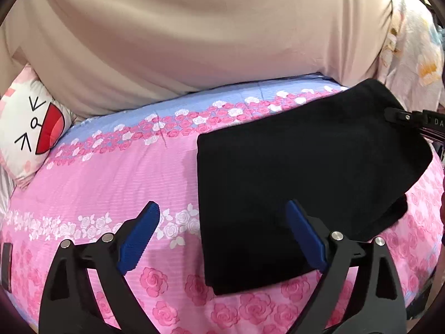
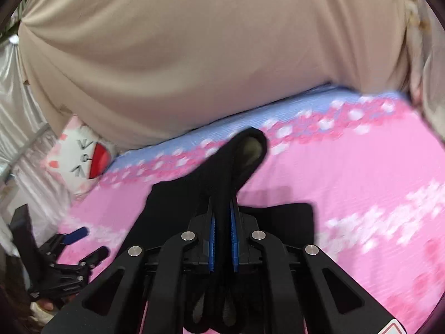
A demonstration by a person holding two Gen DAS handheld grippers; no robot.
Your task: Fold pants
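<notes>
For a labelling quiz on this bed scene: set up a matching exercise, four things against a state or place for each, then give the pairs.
Things:
1. left gripper
2. right gripper
3. black pants
4. cartoon-face pillow

States or places:
A. lies at the far left of the bed, under the beige cover
B. jaws clamped on black fabric
C. folded on the pink rose sheet, one end lifted
D. jaws wide apart, nothing between them

Pairs: 1-D, 2-B, 3-C, 4-A
</notes>
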